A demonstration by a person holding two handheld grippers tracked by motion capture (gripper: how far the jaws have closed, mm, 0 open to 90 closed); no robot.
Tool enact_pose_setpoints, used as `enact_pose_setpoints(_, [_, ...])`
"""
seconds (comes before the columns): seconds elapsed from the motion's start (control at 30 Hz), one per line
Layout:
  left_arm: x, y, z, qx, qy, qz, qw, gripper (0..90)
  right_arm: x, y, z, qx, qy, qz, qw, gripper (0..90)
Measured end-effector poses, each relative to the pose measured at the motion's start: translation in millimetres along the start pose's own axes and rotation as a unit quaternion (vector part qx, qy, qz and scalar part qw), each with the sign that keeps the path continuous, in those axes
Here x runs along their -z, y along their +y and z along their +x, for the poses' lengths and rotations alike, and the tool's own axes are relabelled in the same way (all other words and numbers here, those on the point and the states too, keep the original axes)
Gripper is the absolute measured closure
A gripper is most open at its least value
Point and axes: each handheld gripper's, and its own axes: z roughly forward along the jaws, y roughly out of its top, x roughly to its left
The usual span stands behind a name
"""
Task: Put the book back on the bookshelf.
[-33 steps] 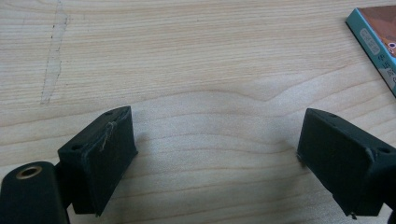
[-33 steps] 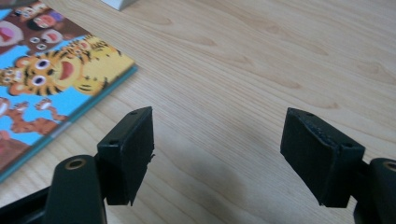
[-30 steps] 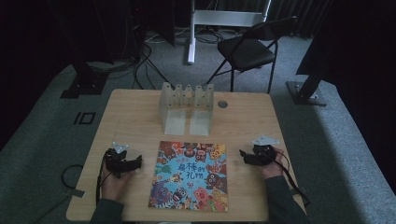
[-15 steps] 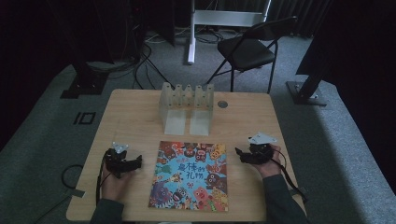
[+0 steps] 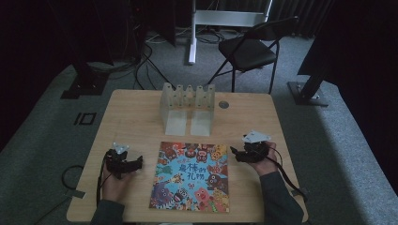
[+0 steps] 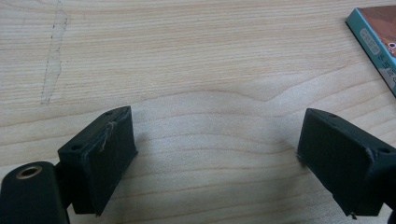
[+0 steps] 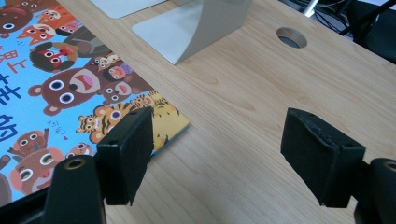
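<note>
So there was one picture book [image 5: 191, 177] lying flat on the desk [image 5: 141, 122], cover up, loads of cartoon animals on a blue background. It sat at about 6 o'clock from the desk's middle, close to the near edge. Just the one book, nothing stacked on it.

Two grippers were in play. The left gripper [image 5: 136, 163] rested at roughly 9 o'clock from the book, near it but not touching, with a hand [image 5: 114, 183] behind it. In the left gripper view its two fingers [image 6: 100, 158] were spread wide apart with bare wood between them, and one corner of the book peeked in at the upper right. So released, holding nothing.

The right gripper [image 5: 233, 153] was at around 3 o'clock from the book, right up by the book's upper right corner. In the right gripper view its fingers [image 7: 126, 149] were also spread wide, with one finger hovering over the corner of the cover and the other over bare desk. Whether that finger touched the cover, I couldn't tell. Nothing was gripped.

At 12 o'clock from the book stood one pale, see-through rack [image 5: 187, 107] with several upright dividers. One round hole [image 5: 224, 104] sat in the desk just beside the rack. One black folding chair [image 5: 251, 52] stood on the floor beyond the desk.
</note>
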Motion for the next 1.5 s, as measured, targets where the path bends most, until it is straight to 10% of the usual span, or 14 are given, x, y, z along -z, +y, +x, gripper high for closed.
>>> enact_pose_setpoints(0.83, [0.5,-0.2,-0.3,-0.003,-0.002,-0.002,1.0000,13.1,-34.8,16.1,19.3,0.037,0.039,0.022,0.9983,22.8])
enact_pose_setpoints(1.5, [3.4,-2.3,-4.4,-0.001,-0.002,-0.010,0.9999,22.4,-66.4,5.8,17.6,-0.006,0.101,0.040,0.9941,18.8])
